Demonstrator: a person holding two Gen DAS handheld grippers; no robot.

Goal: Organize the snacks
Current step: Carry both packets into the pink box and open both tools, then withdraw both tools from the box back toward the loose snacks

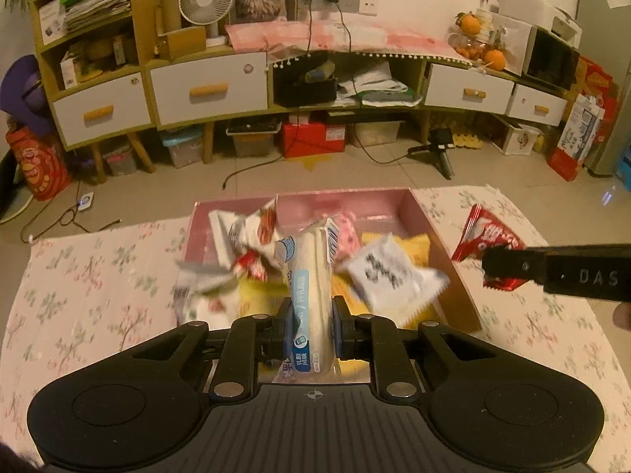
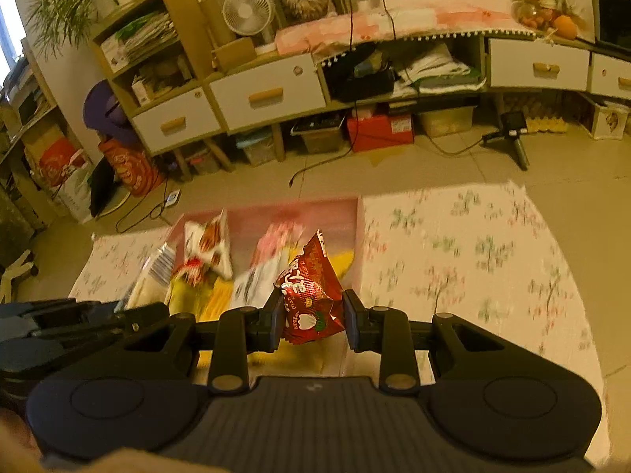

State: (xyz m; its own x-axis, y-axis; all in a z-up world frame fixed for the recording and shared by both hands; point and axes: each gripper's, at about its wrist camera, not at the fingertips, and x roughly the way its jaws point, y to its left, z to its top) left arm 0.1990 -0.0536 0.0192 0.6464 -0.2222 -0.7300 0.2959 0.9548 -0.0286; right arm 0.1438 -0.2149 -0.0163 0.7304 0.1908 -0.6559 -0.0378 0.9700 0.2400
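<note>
Left claw (image 1: 313, 325): clamping on a long white bread packet (image 1: 311, 276), gripped near its lower end so the rest is standing up and forward over the box, probably so it can be lowered in lengthwise.
Right claw (image 2: 313, 321): pinching a red snack packet (image 2: 311, 295) by its crumpled lower half; the packet is sitting between the two pads, tilted up, likely being carried rather than resting on anything.
Pink box (image 1: 414, 213): sitting open on the flowered cloth (image 1: 98, 276) toward the far edge of the desk, acting as the collecting place for the snacks.
Box contents: a white packet with dark print (image 1: 390, 272), a red-and-white packet (image 1: 252, 228), a pink packet (image 1: 347, 232) and yellow wrappers (image 1: 414, 244) are lying loosely heaped; the blur is hiding finer detail.
Red packet position: in the left wrist view it is hanging just outside the box's right wall, above the cloth.
Cloth on the right: showing no snacks in the right wrist view, which suggests most items are already gathered.
Judgement: both packets seem to be heading for the box; the heap is leaving little flat room, so the tall one may tip.
</note>
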